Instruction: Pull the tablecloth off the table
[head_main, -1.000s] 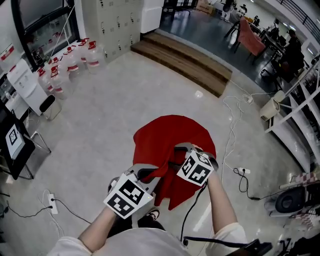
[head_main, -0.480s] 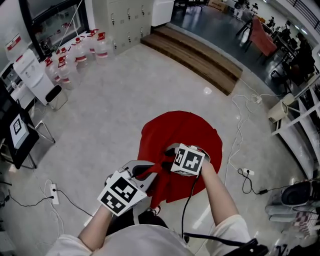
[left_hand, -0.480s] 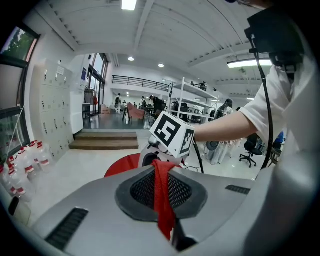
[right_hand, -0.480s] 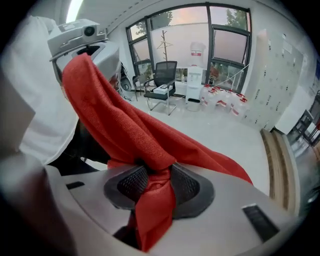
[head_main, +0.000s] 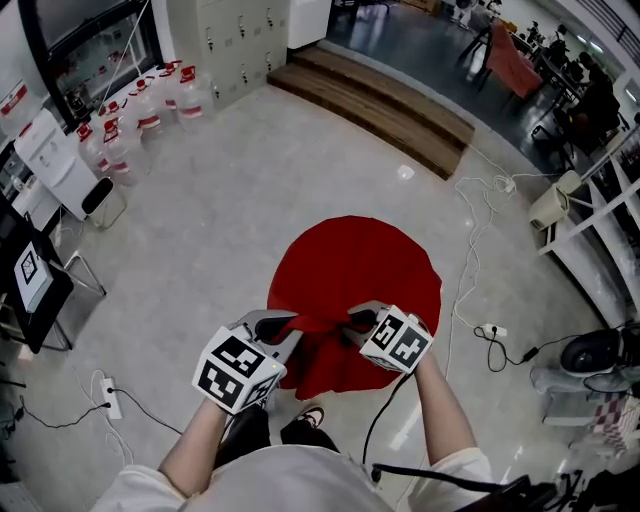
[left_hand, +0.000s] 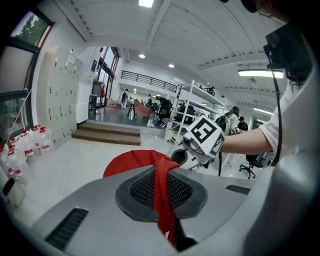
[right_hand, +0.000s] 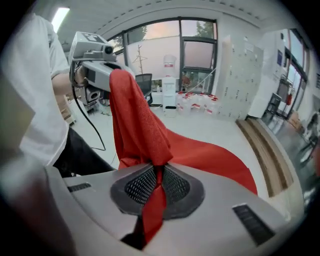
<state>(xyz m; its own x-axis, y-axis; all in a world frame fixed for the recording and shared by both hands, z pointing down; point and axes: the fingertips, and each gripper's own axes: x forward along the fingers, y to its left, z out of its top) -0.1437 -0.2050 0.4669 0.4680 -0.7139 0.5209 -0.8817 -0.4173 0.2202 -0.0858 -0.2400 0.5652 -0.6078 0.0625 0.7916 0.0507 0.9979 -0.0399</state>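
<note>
At the near hem: both grippers on the red cloth (head_main: 355, 262), side by side, close to the body
Left gripper (head_main: 278, 324): clamped tight on a bunched strip of cloth; strip pinched between the mesh pads (left_hand: 142, 189)
Right gripper (head_main: 358, 320): jaws closing; a twisted fold of cloth between them, already pressed by both pads
Cloth: spread as a round red disc ahead of both grippers, table hidden beneath; a loose flap hanging below the grip points toward the floor (head_main: 240, 190)
Key relation: bulk of cloth lying forward, away from the body; no long axis to a round spread, only the short stretch of hem running left to right between the two grips; neither arm clearly nearer, both about level; judged pull direction back toward the body
Head view only: whole outline of the disc, the hanging flap, spacing of the two grips
Left gripper view only: low look across the disc, right gripper at its far rim
Right gripper view only: cloth rising in a steep drape to the left gripper, then falling away flat over the top
</note>
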